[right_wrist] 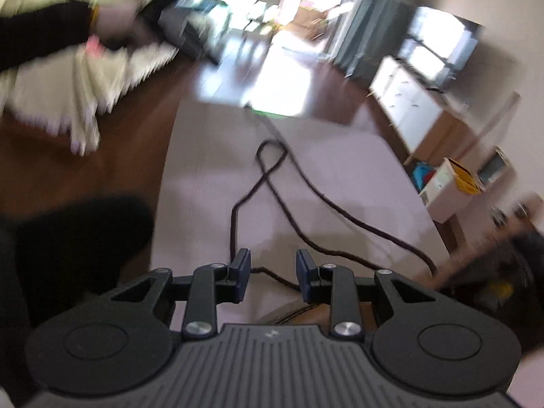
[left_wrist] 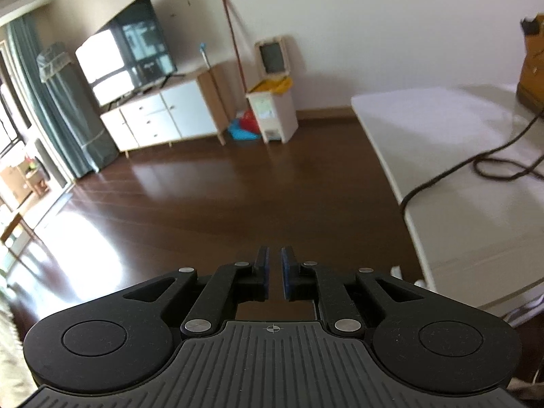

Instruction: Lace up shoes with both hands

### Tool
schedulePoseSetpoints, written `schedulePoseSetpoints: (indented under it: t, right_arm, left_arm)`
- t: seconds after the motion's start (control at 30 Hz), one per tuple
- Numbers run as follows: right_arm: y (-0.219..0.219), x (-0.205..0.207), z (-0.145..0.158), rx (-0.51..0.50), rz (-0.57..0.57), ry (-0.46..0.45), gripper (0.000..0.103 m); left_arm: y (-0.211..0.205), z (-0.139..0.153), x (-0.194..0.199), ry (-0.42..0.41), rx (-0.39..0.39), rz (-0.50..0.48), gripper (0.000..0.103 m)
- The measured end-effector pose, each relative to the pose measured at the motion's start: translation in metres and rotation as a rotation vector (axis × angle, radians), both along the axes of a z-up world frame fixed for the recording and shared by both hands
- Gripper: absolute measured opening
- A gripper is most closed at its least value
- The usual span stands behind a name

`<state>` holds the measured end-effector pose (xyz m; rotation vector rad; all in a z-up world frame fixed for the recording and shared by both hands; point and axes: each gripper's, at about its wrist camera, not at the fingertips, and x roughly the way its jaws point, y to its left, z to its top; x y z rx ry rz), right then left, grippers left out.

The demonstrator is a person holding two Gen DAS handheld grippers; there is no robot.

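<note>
A long dark shoelace [right_wrist: 268, 170] lies in loose loops on the white table [right_wrist: 340, 156]. My right gripper [right_wrist: 273, 258] hovers over the lace, open, and a stretch of lace shows in the gap below the pads without touching them. A blurred tan boot [right_wrist: 482, 244] sits at the right. In the left wrist view my left gripper [left_wrist: 274, 255] hangs over the dark wood floor beside the table [left_wrist: 442, 119]. Its jaws are a narrow slit apart with nothing between them. The lace [left_wrist: 493, 156] and the tan boot [left_wrist: 532, 68] are far to its right.
A TV [left_wrist: 125, 47] on a white cabinet [left_wrist: 156, 119] and a pedal bin [left_wrist: 272, 115] stand along the far wall. A person's black sleeve [right_wrist: 40, 37] and a white fringed cloth [right_wrist: 85, 78] lie beyond the table's left side. The table edge is close to the left gripper.
</note>
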<state>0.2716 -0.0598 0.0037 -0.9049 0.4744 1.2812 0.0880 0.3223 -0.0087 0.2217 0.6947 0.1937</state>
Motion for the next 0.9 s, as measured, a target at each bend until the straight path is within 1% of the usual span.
schedulePoseSetpoints:
  t: [0.07, 0.13, 0.2, 0.23, 0.27, 0.4, 0.53, 0.7, 0.8, 0.87, 0.9]
  right_arm:
    - [0.011, 0.001, -0.009, -0.056, 0.038, -0.035, 0.031]
    - [0.017, -0.002, -0.018, -0.113, 0.073, -0.066, 0.031]
    - [0.022, -0.006, -0.024, -0.163, 0.11, -0.091, 0.031]
    - [0.023, -0.006, -0.027, -0.175, 0.121, -0.094, 0.031]
    - [0.023, -0.005, -0.029, -0.185, 0.131, -0.095, 0.031]
    - [0.021, 0.0, -0.028, -0.225, 0.157, -0.077, 0.031]
    - [0.02, 0.006, -0.025, -0.273, 0.181, -0.064, 0.032]
    - [0.027, 0.015, -0.024, -0.261, 0.205, -0.011, 0.032]
    - [0.032, 0.025, -0.022, -0.247, 0.215, 0.066, 0.031]
    - [0.034, 0.034, -0.02, -0.235, 0.202, 0.128, 0.03]
    - [0.034, 0.036, -0.02, -0.229, 0.2, 0.142, 0.03]
  left_arm:
    - [-0.008, 0.004, -0.004, -0.054, -0.032, -0.048, 0.013]
    - [-0.015, 0.004, -0.002, -0.089, -0.057, -0.094, 0.015]
    - [-0.029, 0.009, 0.001, -0.137, -0.087, -0.17, 0.017]
    - [-0.036, 0.011, 0.003, -0.157, -0.1, -0.209, 0.02]
    - [-0.047, 0.015, 0.004, -0.179, -0.116, -0.257, 0.022]
    - [-0.083, 0.024, 0.007, -0.226, -0.184, -0.413, 0.023]
    - [-0.119, 0.022, 0.015, -0.211, -0.22, -0.542, 0.023]
    - [-0.154, 0.014, 0.017, -0.201, -0.26, -0.654, 0.025]
    - [-0.17, 0.006, 0.019, -0.177, -0.285, -0.702, 0.025]
    - [-0.179, 0.001, 0.02, -0.159, -0.296, -0.729, 0.025]
    - [-0.182, -0.001, 0.02, -0.152, -0.298, -0.739, 0.026]
